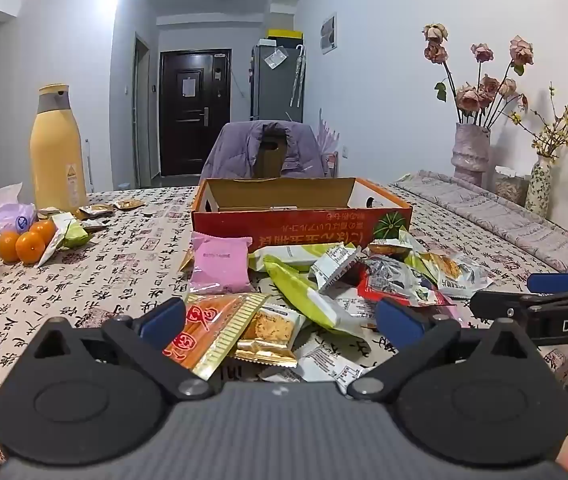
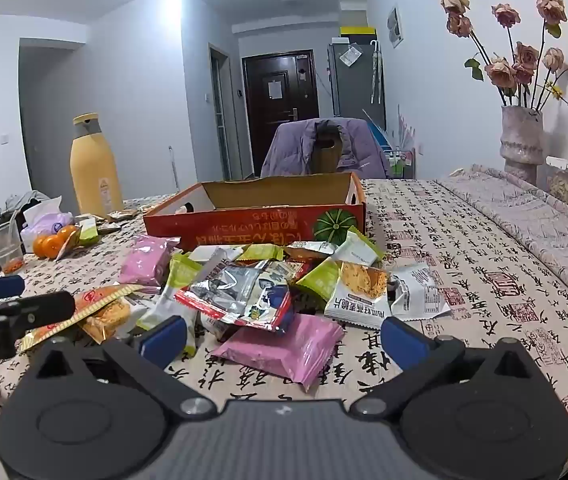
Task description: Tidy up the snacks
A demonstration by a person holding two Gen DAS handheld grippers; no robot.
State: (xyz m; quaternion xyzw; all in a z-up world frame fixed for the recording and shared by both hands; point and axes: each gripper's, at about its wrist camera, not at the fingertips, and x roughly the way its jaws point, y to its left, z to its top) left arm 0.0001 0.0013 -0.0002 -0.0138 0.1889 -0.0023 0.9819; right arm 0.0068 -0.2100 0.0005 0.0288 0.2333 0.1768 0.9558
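Here, step: both grippers are hovering over the snack pile, nothing picked yet
Left gripper: jaws spread wide, holding nothing
Right gripper: likewise gaping, empty
Next: closing on one packet, likely the pink pack, and carrying it to the box
Around: bottle, oranges, vases standing well apart
Obstacle: packets are overlapping, so one could drag others

Home: front door, fridge, vases.
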